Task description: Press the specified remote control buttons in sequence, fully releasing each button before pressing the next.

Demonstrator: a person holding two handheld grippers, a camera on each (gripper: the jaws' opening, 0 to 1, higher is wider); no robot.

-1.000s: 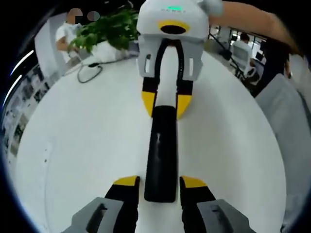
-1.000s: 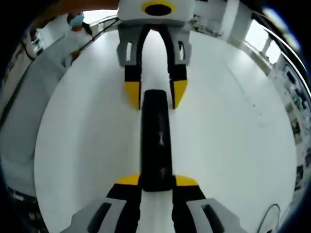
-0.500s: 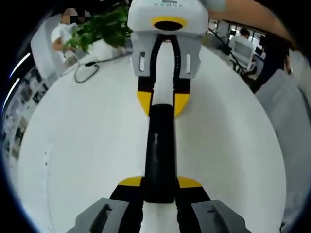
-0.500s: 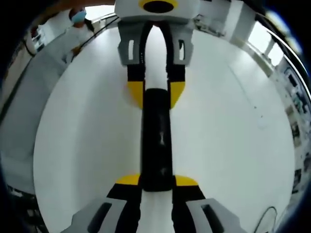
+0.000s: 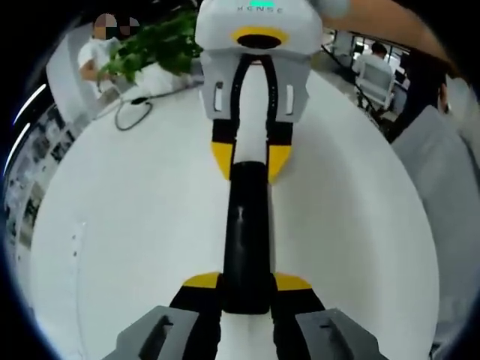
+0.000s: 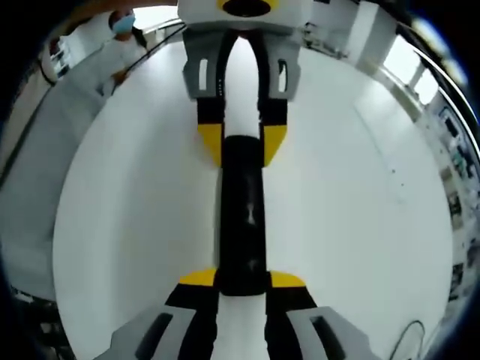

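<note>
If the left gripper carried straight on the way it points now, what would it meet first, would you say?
The left gripper is shut on the black remote, so the remote would push first into the right gripper clamping the far end, as best depth shows.

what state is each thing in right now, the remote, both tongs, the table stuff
remote control: lying flat on the white table, gripped at both ends
left tongs: shut on one end of the remote control
right tongs: shut on the opposite end of the remote control
cable: lying loose in a loop at the table's far edge
potted plant: upright beyond the cable
</note>
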